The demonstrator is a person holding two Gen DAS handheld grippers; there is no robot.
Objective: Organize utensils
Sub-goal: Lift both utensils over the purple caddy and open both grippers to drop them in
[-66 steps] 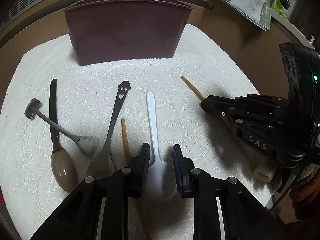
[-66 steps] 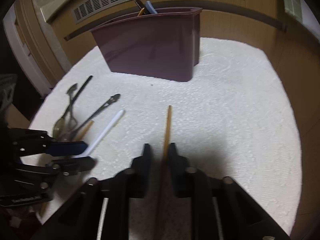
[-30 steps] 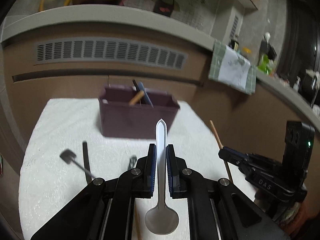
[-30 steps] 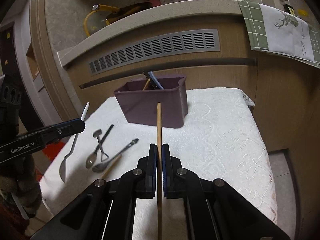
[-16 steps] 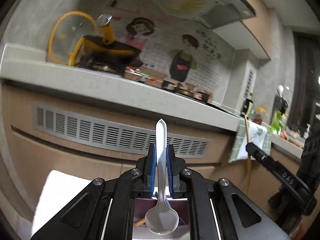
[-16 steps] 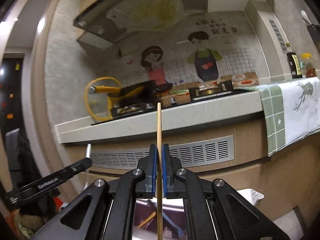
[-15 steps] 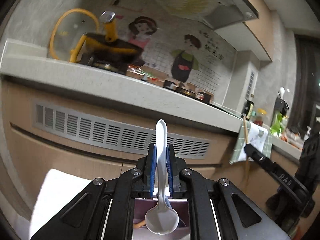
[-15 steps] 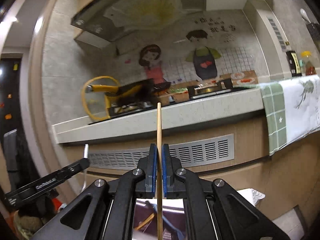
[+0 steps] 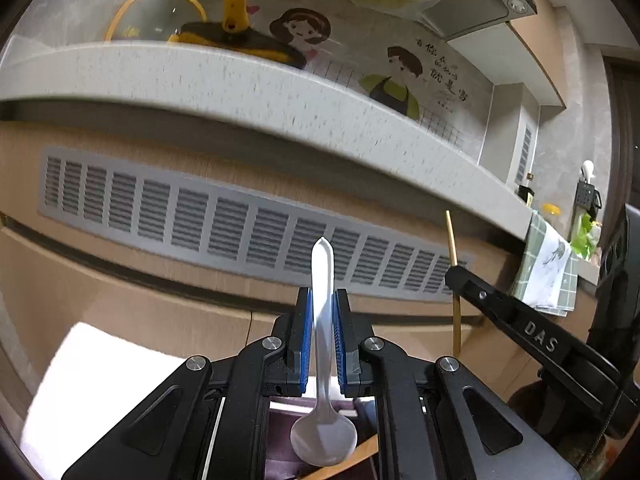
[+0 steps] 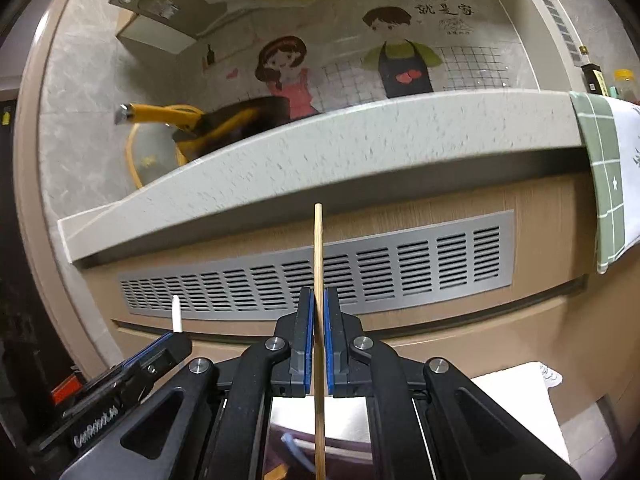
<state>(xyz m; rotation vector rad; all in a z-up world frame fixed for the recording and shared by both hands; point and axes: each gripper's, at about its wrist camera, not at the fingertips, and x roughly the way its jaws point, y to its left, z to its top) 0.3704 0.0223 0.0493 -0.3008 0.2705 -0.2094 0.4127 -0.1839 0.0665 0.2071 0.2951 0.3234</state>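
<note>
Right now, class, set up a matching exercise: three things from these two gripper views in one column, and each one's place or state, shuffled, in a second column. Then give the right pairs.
Things:
1. white spoon
2. wooden stick
3. green checked cloth

Places or states:
A. hangs over the counter's edge
B. clamped upright in the left gripper, bowl down
C. clamped upright in the right gripper

Pairs: 1-B, 2-C, 3-A

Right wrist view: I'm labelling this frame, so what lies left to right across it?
Left gripper holding white plastic spoon → thin wooden chopstick in right gripper → green checked towel.
</note>
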